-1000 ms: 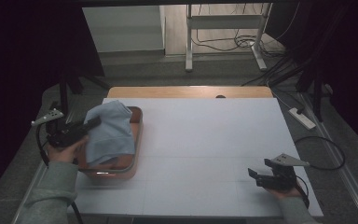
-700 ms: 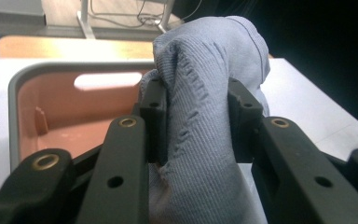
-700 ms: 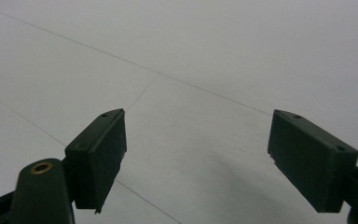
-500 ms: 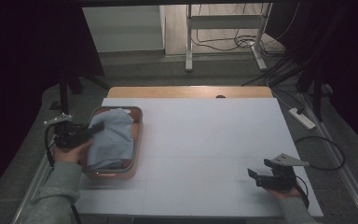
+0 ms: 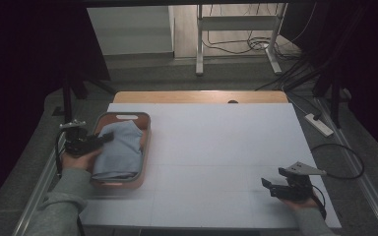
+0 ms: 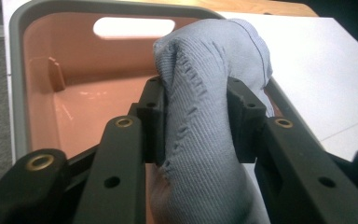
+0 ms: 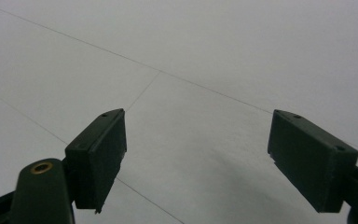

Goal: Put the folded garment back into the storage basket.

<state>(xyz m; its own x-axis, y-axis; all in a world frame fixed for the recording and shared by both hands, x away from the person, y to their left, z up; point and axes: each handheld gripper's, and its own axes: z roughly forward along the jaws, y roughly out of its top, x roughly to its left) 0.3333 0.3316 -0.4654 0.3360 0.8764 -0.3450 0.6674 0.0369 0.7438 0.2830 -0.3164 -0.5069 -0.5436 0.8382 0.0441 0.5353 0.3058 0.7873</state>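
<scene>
Worktop: white sheet, its far edge bare wood. Salmon basket with grey rim sits near the 9 o'clock edge. Grey-blue cloth lies in the basket, bunched toward its 3 o'clock wall, a fold rising above the rim. My left tool reaches in from 9 o'clock; its jaws have just been opening slightly, yet the pads press the cloth fold from both sides: grasping cloth. My right tool rests near 4 o'clock on bare worktop, released, jaws wide with nothing between them.
</scene>
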